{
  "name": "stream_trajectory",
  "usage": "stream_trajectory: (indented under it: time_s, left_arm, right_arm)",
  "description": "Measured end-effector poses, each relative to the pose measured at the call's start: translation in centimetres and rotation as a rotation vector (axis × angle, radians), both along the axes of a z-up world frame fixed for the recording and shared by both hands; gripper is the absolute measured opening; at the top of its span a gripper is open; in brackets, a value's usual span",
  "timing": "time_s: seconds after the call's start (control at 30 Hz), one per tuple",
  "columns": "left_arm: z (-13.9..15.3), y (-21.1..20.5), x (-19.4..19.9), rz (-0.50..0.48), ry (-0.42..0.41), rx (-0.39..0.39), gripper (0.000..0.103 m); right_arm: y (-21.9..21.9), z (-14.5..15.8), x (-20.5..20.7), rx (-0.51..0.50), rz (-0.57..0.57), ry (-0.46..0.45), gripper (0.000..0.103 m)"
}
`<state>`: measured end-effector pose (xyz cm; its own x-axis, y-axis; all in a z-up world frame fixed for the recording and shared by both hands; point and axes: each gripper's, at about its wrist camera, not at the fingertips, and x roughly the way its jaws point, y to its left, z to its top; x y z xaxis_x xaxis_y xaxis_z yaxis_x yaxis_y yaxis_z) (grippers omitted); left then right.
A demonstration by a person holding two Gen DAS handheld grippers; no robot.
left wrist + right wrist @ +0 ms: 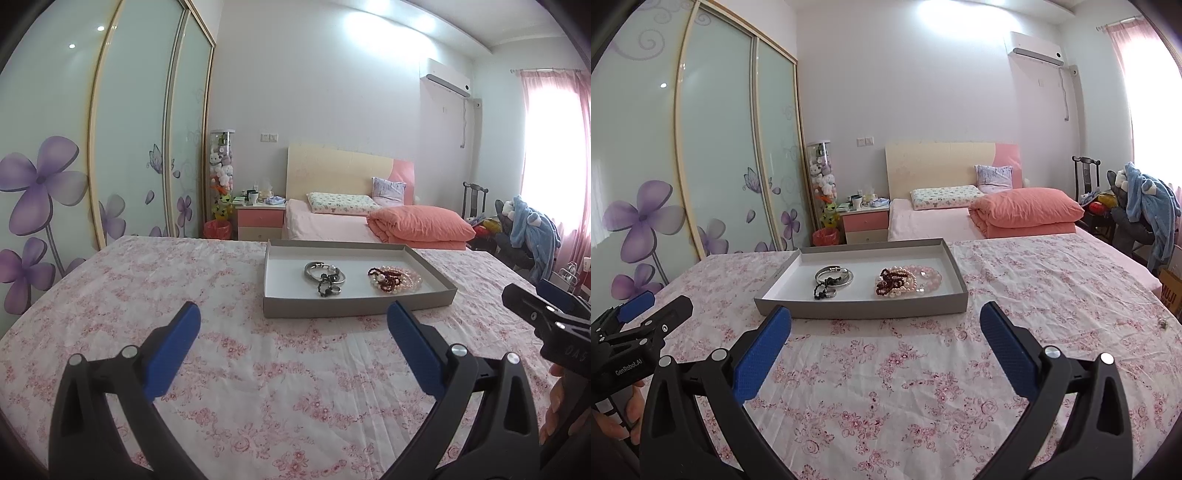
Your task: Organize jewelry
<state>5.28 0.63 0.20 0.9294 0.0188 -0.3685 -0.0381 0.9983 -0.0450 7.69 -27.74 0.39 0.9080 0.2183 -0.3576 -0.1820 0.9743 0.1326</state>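
Pink floral cloth [923, 387] covers the worktop, wrinkled, bare in front of both tongs. Grey cardboard tray [862, 307] with white inside sits on it, far side from the cameras, long edge facing them. Jewelry all in the tray: bead bracelets [907, 282], pearl, pink and dark red, piled touching at its right half; silver bangles [833, 275] overlapping at the left half, with a dark beaded piece and small ring [825, 291] just in front, touching them. The two piles are apart. Left tongs [293, 350] spread wide, nothing between the blue pads, short of the tray. Right tongs [884, 350] same: released, empty, just short of the tray's near wall.
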Motion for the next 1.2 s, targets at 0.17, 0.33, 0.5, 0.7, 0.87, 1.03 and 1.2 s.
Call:
stream_trajectory:
  time_s: [0.17,0.33,0.5,0.7,0.87,1.03,1.2]
  left_arm:
    - [0.04,-0.03,-0.05,0.000,0.001,-0.001,0.099]
    - [0.04,-0.06,-0.04,-0.001,0.003,0.000,0.099]
    - [-0.05,-0.14,0.05,0.000,0.012,-0.001,0.099]
    - [-0.06,-0.14,0.15,0.000,0.011,-0.001,0.099]
    - [-0.17,-0.05,0.30,0.002,0.012,0.000,0.099]
    - [-0.15,-0.07,0.29,0.002,0.011,0.001,0.099]
    - [-0.12,-0.07,0.30,0.003,0.013,0.000,0.099]
  right_arm:
    - [0.05,0.02,0.05,0.000,0.001,0.001,0.101]
    - [0.03,0.04,0.13,0.000,0.001,0.002,0.101]
    - [0.02,-0.02,0.16,0.002,0.001,0.007,0.101]
    - [-0.02,-0.01,0.15,0.005,0.002,0.009,0.101]
    - [0.00,-0.02,0.15,0.005,0.002,0.010,0.101]
    - [0.00,-0.03,0.16,0.006,0.002,0.012,0.101]
    - [0.00,-0.03,0.17,0.006,0.003,0.012,0.101]
